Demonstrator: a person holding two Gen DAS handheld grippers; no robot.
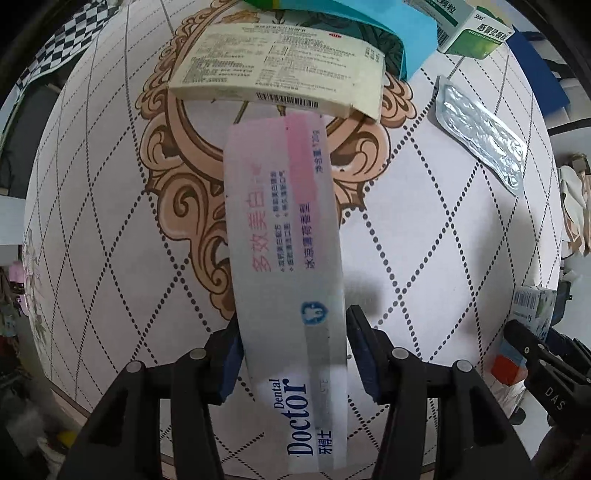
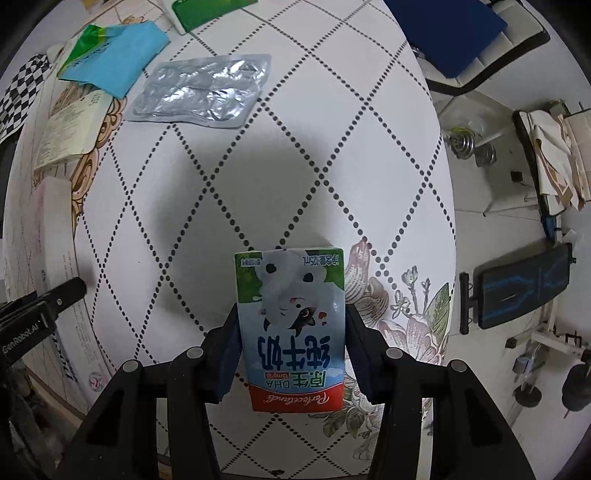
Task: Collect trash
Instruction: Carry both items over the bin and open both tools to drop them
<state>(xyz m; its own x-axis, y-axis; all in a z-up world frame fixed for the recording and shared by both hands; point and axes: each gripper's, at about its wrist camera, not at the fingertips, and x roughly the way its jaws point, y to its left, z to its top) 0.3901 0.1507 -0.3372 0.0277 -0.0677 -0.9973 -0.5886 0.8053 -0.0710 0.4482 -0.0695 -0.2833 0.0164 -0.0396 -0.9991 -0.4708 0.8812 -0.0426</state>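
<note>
My left gripper (image 1: 291,354) is shut on a long white and pink toothpaste box (image 1: 284,236) marked "Dental Doctor", held above the round table (image 1: 424,229). My right gripper (image 2: 291,343) is shut on a small milk carton (image 2: 291,325) with a green, white and red print, held above the table (image 2: 332,155). The right gripper and its carton show at the right edge of the left wrist view (image 1: 532,343). The left gripper's tip shows at the left edge of the right wrist view (image 2: 62,291), with the toothpaste box (image 2: 55,236) beside it.
On the table lie a cream medicine box (image 1: 280,70), a silver foil blister pack (image 1: 480,136), a blue paper piece (image 1: 388,33) and a green and white box (image 1: 476,33). Beyond the table's right edge are a bench (image 2: 524,284) and dumbbells (image 2: 469,144) on the floor.
</note>
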